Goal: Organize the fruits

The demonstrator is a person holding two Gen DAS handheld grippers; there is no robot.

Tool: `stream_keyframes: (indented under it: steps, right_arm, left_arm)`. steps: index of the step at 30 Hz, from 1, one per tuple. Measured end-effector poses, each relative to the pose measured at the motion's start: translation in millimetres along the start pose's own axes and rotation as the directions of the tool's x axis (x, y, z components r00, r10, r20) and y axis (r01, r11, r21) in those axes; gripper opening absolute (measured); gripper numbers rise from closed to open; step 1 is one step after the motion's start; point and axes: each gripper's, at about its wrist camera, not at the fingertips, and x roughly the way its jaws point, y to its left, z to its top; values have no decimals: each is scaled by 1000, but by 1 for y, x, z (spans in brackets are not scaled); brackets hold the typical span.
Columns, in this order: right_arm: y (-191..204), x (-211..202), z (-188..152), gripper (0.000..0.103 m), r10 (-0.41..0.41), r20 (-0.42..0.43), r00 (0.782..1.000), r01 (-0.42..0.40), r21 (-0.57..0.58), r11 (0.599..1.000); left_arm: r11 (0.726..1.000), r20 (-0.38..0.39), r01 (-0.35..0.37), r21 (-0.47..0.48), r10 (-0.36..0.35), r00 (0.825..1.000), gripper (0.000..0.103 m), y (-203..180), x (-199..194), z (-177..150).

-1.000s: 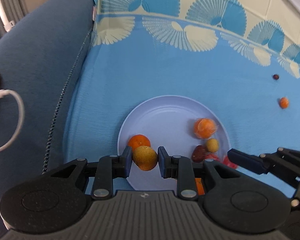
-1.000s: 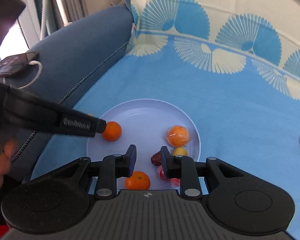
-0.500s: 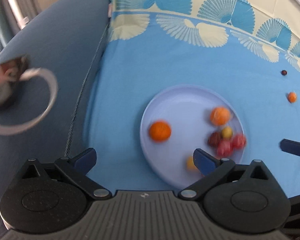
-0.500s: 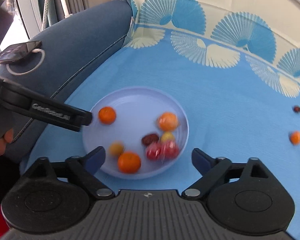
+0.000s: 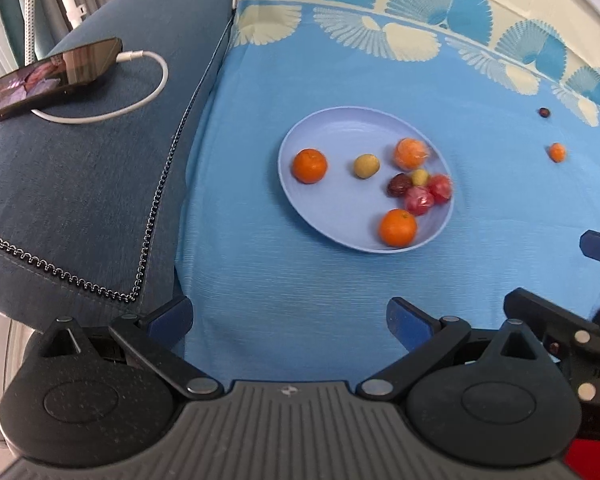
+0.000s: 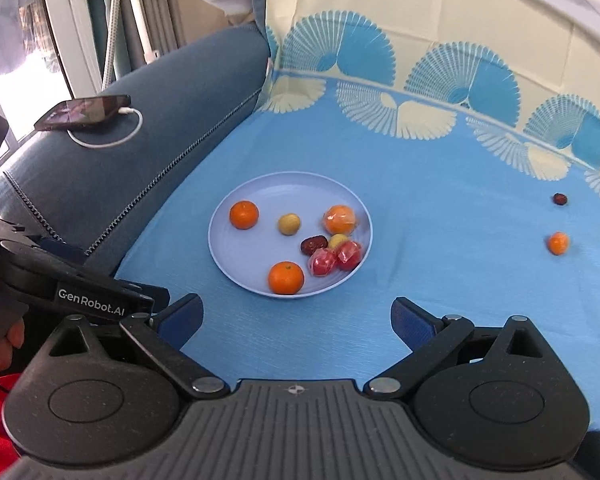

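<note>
Both tools released, empty: left tool (image 5: 288,316), right tool (image 6: 298,314). Plate (image 6: 256,196) holds most fruit; small orange (image 6: 558,243) and dark fruit (image 6: 559,199) lie loose on blue cloth at 2 o'clock of it. Risk: round fruit rolling off when pinched on soft cloth.

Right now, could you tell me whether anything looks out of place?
Yes: a small orange fruit and a dark date lie loose on the blue cloth, far right of the plate holding the other fruits.
</note>
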Motion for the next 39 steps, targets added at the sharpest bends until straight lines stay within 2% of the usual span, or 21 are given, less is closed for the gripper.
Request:
stream_keyframes:
  steps: [7,13,39]
  right_arm:
    - [5,-20,-6,100,-4,49,999,5,-19,1000]
    - [8,-28,-8,100,-3,66,998,5,-31,1000]
    - [10,-27,-8,100,-18,65,998,20,-34,999]
  left_arm:
    - [1000,51,-5,-1,5,999,103,-3,-22,-5]
    - [1000,62,2,7,-2,998,103,-6,-30,-8]
    - [1000,71,2,22,-4,997,103,-7,-32,-9]
